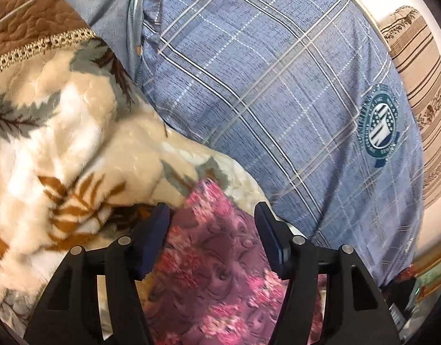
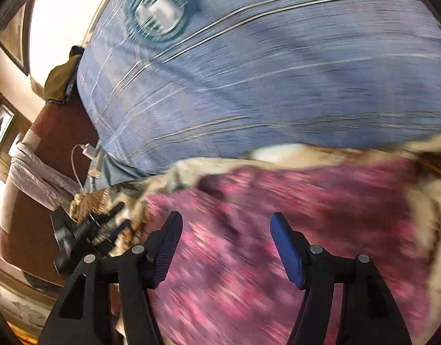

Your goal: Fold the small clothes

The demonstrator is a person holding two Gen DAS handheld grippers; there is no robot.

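My left gripper [image 1: 211, 215] has its fingers [image 1: 270, 238] spread wide, nothing pinched, and the pink flowery cloth [image 1: 220, 273] lies right under the gap between them. Same deal on my right gripper [image 2: 226, 228]: fingers [image 2: 286, 248] wide apart, gripping nothing, hovering over that same cloth [image 2: 277, 230], which fills most of the lower half of that view. It's all pretty smeared on the right side, so I can't tell if the tips actually touch the fabric.

The cloth sits on a fluffy cream blanket [image 1: 76, 143] with brown and grey leaf prints, which has a gold trim and a brown quilted part further up. Just past the blanket is a big blue checked pillow [image 1: 263, 86] with a round teal badge [image 1: 378, 132] on it. A striped beige cushion [image 1: 421, 100] peeks out behind the pillow.

From my right view, off to the left, there's a white charger [image 2: 86, 149] with its cable near the pillow's edge, plus a dark red headboard [image 2: 48, 158].
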